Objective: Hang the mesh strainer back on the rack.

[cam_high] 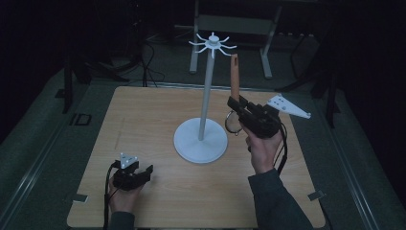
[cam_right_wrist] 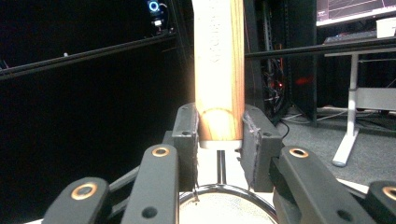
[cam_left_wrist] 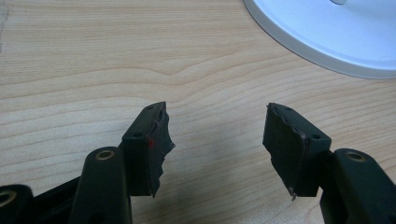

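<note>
Pale wood grain is seen across the tabletop [cam_high: 158,201], the largest thing in the high view, which is surrounded by a dark room. A white stand [cam_high: 201,125] is set near the middle of the tabletop: a round flat base, a thin upright pole, and a ring of short hooks [cam_high: 212,44] at the top. Part of the base's rim is also seen at the upper right of the left gripper view [cam_left_wrist: 327,42].

To the right of the stand, the right claw [cam_high: 234,103] is held up above the tabletop by the person's right hand [cam_high: 262,148]. It is clenched on a small strainer [cam_high: 233,112] at the lower end of its wooden handle. The handle [cam_right_wrist: 218,70] is pointed upward, with its tip near the hooks but below them and to their right. The metal hoop and mesh of the strainer [cam_right_wrist: 219,205] hang below the jaws, just beside the pole. In the right gripper view, both pads are seen pressed against the sides of the handle.

At the near left of the tabletop, the left claw [cam_high: 143,171] is held low by the left hand [cam_high: 122,196], well apart from the base. It is released: its jaws are spread wide in the left gripper view [cam_left_wrist: 217,140], with bare tabletop between them.
</note>
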The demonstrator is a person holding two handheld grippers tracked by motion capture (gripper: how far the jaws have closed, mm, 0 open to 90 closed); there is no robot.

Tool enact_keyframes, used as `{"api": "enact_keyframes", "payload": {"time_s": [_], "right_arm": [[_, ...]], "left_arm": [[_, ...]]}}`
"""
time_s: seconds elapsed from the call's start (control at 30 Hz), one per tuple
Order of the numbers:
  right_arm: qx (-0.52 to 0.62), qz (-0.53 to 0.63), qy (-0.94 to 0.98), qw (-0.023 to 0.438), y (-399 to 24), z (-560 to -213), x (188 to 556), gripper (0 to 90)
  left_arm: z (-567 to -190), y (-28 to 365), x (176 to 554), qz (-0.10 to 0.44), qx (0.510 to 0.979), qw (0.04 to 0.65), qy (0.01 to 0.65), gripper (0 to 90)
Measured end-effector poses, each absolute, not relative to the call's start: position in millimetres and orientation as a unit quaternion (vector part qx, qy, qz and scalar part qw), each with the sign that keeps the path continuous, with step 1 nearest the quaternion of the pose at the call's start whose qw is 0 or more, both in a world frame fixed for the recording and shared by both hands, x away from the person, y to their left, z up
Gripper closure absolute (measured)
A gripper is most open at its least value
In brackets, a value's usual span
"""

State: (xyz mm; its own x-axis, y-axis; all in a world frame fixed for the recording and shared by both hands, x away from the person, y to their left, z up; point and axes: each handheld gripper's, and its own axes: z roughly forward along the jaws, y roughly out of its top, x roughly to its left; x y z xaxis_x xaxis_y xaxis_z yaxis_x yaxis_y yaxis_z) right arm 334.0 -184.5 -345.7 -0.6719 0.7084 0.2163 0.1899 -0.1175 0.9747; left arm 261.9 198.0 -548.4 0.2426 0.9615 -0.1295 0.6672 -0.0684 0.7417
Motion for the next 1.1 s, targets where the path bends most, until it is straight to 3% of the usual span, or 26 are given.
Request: {"api": "enact_keyframes", "payload": {"time_s": [1.1], "right_arm": [[0.35,0.671,0.623,0.198,-182.7,-338.7,332.3,69.8]], "left_arm": [[-548.2,198.4,261.7,0.205,0.701,0.36,0.581,40.7]]}}
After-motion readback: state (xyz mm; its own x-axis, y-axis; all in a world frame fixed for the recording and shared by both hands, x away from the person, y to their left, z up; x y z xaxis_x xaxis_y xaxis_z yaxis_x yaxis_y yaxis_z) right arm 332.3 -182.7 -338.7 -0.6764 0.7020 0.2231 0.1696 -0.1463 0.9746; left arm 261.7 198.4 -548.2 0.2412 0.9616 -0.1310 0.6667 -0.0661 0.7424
